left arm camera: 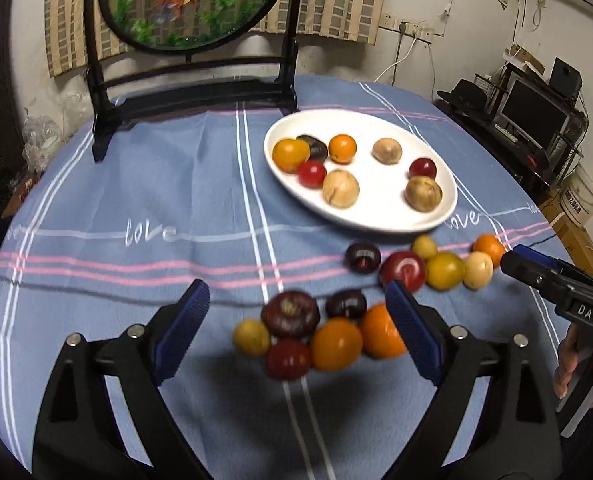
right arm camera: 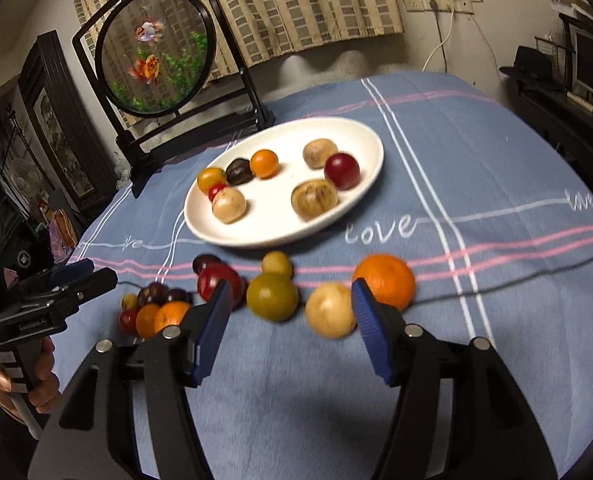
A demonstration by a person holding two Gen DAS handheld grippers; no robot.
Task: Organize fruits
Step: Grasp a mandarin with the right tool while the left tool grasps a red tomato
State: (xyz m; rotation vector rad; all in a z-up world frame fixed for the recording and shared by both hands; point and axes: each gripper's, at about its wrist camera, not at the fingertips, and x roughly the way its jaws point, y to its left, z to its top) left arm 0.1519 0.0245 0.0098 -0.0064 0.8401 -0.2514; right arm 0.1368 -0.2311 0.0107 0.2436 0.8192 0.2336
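Left wrist view: the left gripper (left arm camera: 296, 320) stands wide apart above a cluster of fruits (left arm camera: 316, 332) on the blue cloth (left arm camera: 136, 184), grasping nothing. Right wrist view: the right gripper (right arm camera: 292, 308) is also released and empty, its fingers over a loose row of fruits (right arm camera: 272, 296). Behind them a white plate (right arm camera: 360, 136) holds eight fruits.
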